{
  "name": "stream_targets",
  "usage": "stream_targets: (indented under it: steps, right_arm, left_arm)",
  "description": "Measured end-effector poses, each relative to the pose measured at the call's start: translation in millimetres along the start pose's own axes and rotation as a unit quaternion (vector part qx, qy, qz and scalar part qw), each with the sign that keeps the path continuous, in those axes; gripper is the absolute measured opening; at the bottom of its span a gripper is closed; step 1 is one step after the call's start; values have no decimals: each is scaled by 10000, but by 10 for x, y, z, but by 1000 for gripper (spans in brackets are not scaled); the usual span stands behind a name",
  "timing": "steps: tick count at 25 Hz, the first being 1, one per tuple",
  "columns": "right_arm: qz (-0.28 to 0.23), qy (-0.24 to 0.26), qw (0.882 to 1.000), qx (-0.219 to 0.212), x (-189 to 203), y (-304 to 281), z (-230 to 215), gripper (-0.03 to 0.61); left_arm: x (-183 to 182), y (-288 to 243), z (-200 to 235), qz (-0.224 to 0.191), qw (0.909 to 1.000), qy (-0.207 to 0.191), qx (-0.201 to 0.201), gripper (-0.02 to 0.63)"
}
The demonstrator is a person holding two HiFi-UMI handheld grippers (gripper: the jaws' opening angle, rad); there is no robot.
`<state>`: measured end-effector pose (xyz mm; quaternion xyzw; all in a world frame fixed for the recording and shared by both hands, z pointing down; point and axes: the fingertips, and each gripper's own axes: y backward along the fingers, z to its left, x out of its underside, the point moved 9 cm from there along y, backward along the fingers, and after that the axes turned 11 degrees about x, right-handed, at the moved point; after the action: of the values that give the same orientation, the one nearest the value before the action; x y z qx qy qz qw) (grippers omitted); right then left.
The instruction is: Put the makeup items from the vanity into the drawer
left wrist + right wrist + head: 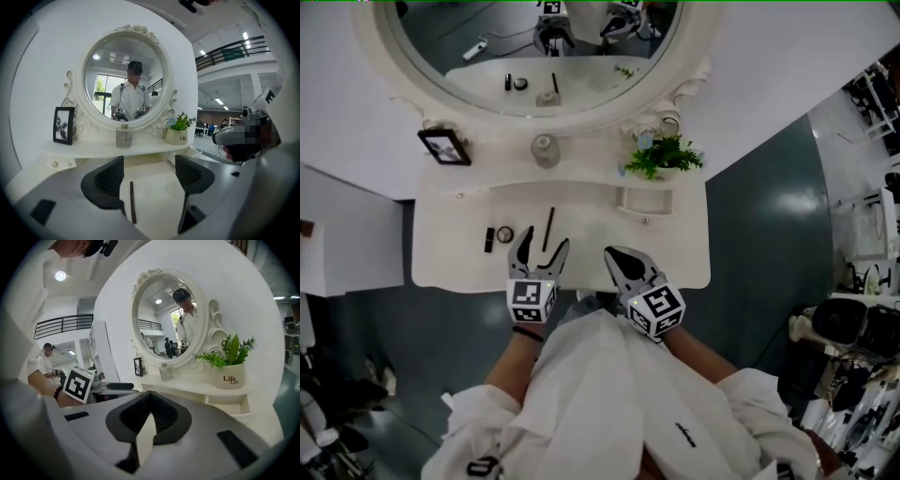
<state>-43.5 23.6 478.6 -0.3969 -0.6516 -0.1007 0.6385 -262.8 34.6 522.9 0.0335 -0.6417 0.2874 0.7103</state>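
Lying flat, slim dark pencil

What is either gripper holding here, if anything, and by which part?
Nothing is held. The left gripper has its jaws apart, with the dark pencil lying on the vanity by them; the right gripper is shut, empty.

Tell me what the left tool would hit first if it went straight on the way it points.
Most likely the thin dark pencil on the vanity top, lying between the open jaws of the left tool. If it rides higher, the glass bottle under the mirror.
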Motion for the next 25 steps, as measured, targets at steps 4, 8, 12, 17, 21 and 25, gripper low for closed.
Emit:
stream_targets:
  steps: [4,8,12,17,21,25]
  right_arm:
    - [230,-106,9995,-177,114,-195,-37,17]
    - [456,-219,9981,-357,203,-339,-83,17]
    - [650,-276,9963,-497,302,-478,-144,17]
    - [906,-269,9928,-732,440,-651,-123,17]
    - [1067,-301,9902,-852,559,-829,-86,17]
    - [1220,-348,9876,-925,665,-976,-56,17]
  left_arm:
    - [138,-116,63,283,9995,57,-128,353]
    - [254,-221,106,544,9980,140,-294,353]
    - [323,-305,144,814,9949,309,-504,351]
    - [504,-385,188,1333,9883,437,-600,351]
    - [614,-450,244,1477,9855,502,-663,350]
    - [703,-509,296,1556,9835,633,-677,347]
